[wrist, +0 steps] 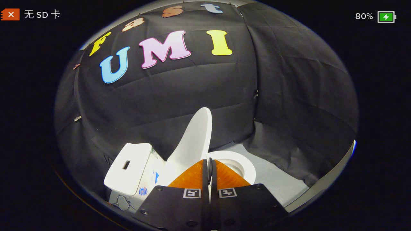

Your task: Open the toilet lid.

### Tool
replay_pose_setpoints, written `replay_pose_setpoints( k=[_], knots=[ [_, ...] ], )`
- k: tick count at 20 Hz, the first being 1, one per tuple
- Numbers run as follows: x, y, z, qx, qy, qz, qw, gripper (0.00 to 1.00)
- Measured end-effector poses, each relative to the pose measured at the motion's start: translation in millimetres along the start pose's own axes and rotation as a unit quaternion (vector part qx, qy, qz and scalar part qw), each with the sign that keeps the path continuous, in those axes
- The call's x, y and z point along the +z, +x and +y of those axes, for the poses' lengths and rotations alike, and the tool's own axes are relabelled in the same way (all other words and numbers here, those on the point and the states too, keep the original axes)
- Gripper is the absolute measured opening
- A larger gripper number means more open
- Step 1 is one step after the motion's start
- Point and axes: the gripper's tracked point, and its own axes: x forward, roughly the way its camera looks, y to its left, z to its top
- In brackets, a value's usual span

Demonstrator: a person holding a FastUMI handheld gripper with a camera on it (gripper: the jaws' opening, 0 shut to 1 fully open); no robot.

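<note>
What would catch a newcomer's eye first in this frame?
The white toilet lid stands raised, rising just ahead of the fingers with the tank beside it. The seat lies exposed beyond the fingers. The gripper has its orange fingers nearly together, with the lid's edge at the narrow gap; whether they pinch it I cannot tell.

A pale grey floor (pixel 276 179) (black cloth at its edges) carries the white toilet (pixel 135 170).
</note>
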Motion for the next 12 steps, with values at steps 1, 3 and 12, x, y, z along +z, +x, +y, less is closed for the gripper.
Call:
replay_pose_setpoints(
  k=[1,3,12],
  knots=[
    [1,-3,9,0.002,-0.001,-0.004,1.0,0.06],
    [4,-8,27,0.009,-0.006,-0.012,1.0,0.06],
    [14,-33,109,0.028,-0.082,-0.056,0.995,0.07]
  ],
)
